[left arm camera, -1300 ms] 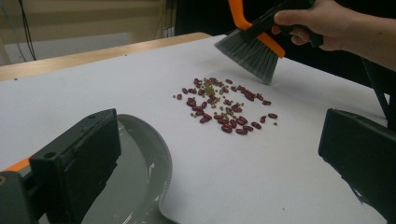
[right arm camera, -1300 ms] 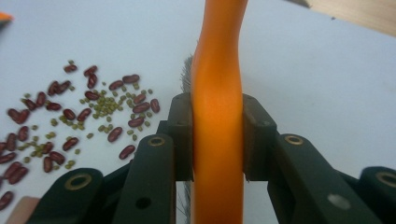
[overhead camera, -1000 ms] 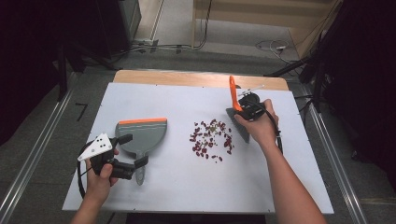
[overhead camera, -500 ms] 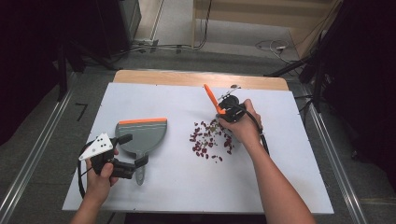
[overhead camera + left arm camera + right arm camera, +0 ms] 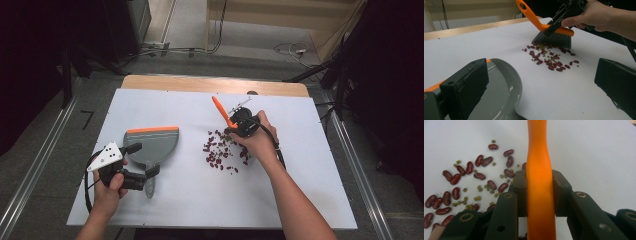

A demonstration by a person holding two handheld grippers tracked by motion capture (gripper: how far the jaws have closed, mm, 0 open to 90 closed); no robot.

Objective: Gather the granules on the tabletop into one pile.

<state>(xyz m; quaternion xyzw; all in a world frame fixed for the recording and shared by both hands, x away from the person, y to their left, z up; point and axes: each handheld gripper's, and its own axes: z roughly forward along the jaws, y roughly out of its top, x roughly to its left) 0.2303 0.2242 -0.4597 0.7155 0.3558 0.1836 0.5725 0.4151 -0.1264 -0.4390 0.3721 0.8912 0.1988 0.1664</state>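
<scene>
Left hand-held gripper [image 5: 142,177] sits at the near left of the bench [image 5: 310,200], clamped on the grey handle of the dustpan [image 5: 150,147]; in the left gripper view its two black jaws stand either side of the frame with the pan's curved grey wall between them. Dustpan lies flat, orange-edged lip at its far side, mouth open toward the far edge, well apart from the spill. Mid-bench: a scatter of red kidney beans [image 5: 220,152] mixed with small green beans [image 5: 477,187], loose on the white surface, right of the dustpan. Brush [image 5: 554,37] with orange handle and dark bristles stands at the far right edge of the bean pile, bristles down on the bench and touching the nearest beans, handle tilted up toward the far left. Right hand-held gripper [image 5: 235,127] is closed tight on the orange brush handle; right gripper view shows both pads pressed against the handle's sides, beans below and left of it.
</scene>
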